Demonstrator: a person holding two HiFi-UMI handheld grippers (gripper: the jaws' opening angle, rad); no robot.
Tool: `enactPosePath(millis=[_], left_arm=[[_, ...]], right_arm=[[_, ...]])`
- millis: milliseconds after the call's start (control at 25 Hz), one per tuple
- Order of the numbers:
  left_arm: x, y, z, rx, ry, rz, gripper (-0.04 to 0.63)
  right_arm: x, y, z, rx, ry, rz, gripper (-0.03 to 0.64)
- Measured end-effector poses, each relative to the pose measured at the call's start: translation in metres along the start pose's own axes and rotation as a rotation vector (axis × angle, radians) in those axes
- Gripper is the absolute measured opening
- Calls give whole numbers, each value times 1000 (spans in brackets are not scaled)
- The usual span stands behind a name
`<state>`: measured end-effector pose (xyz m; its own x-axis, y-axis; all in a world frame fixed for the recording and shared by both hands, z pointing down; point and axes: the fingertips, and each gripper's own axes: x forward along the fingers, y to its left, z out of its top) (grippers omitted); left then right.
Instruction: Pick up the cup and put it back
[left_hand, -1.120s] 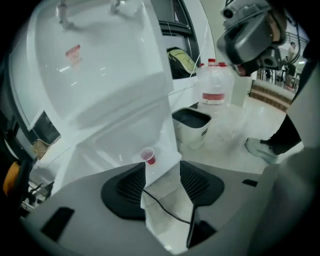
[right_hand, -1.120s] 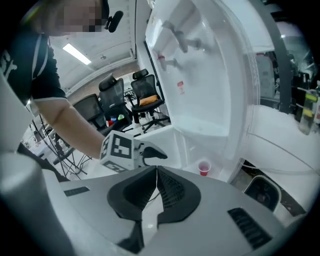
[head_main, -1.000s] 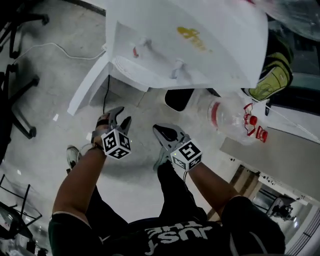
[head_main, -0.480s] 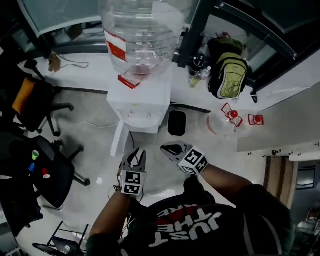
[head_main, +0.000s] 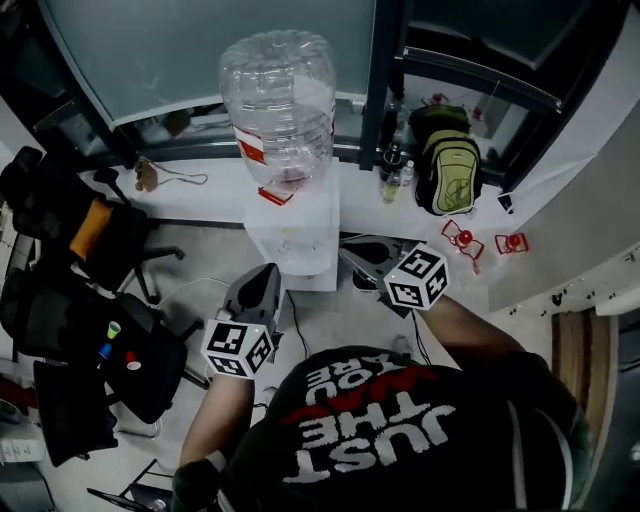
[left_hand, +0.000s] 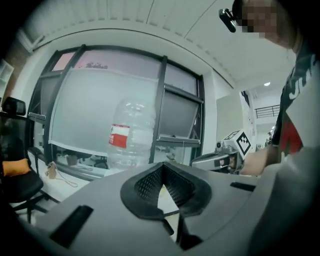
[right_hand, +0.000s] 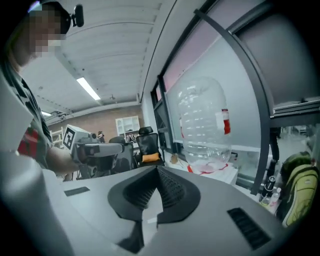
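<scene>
No cup shows clearly in any view. My left gripper (head_main: 268, 272) (left_hand: 162, 167) is held up in front of a white water dispenser (head_main: 295, 230). Its jaws are closing, pads together, with nothing between them. My right gripper (head_main: 346, 254) (right_hand: 157, 172) hangs just right of the dispenser's front, jaws together and empty. A big clear water bottle (head_main: 280, 100) (left_hand: 131, 135) (right_hand: 205, 125) with a red label stands upside down on the dispenser. Each gripper also appears in the other's view: the right gripper (left_hand: 197, 160) and the left gripper (right_hand: 119, 147).
Black office chairs (head_main: 100, 230) stand at the left, one with small green and red items (head_main: 113, 328) on it. A green backpack (head_main: 448, 165) and small bottles (head_main: 393, 175) sit on the ledge right of the dispenser. Red caps (head_main: 465, 238) lie nearby.
The head view has swung up from the floor to the whole dispenser and bottle. Both grippers have risen toward the dispenser. The left jaws went from open to closed.
</scene>
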<state>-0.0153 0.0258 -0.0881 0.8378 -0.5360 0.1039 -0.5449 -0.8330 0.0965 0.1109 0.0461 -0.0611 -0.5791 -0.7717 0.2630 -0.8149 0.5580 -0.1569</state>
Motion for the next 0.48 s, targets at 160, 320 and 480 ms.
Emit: enactPosePath(millis=[160,320,480], left_arm=[[-14,-5,41,-4,-68,-28,8],[-25,-5,68,-48,-117,-43,8],[-24,-10,75,-44,-119,-50,8]], right_arm=[[-7,19,34,-37,-43,13,33],[-12,29,64,-71,-79,22,32],[-19,26,77,-75,-103,9,32]])
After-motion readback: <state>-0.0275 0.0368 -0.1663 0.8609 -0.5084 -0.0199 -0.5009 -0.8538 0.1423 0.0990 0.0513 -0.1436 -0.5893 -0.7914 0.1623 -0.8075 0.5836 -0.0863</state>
